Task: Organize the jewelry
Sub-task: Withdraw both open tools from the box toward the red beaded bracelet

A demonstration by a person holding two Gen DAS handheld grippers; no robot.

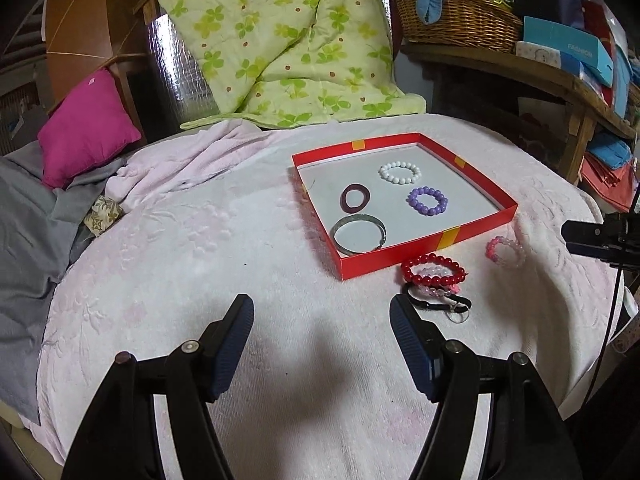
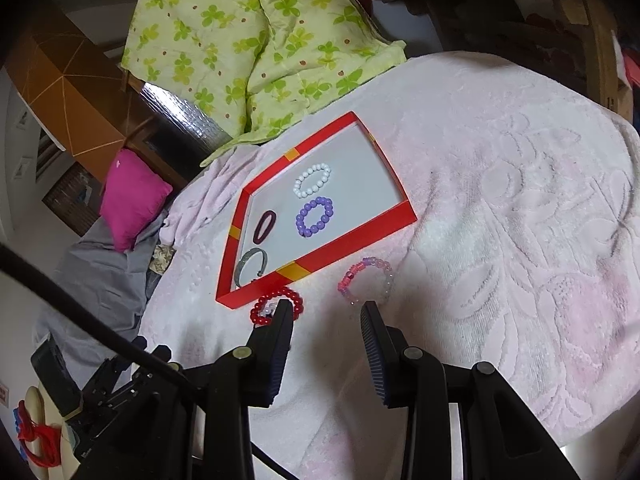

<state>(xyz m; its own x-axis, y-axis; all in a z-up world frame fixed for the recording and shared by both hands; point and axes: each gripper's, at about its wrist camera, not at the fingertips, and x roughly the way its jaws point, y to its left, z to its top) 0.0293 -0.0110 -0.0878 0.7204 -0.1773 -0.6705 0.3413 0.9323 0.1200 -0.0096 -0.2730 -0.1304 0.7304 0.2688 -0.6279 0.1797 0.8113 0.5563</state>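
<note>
jaws of both the left gripper point(image 1: 322, 306) and right gripper point(image 2: 326, 312) gape wide and empty; pink bracelet point(image 2: 366, 280) lies just ahead on the bed's blanket point(image 2: 500, 200), beside the red tray point(image 2: 344, 250) holding four bracelets.

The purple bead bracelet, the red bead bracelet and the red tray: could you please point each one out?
purple bead bracelet point(image 1: 427, 201), left wrist view, on its near beads.
red bead bracelet point(image 1: 434, 279), left wrist view, on its front beads.
red tray point(image 2: 344, 245), right wrist view, on its near wall.
</note>
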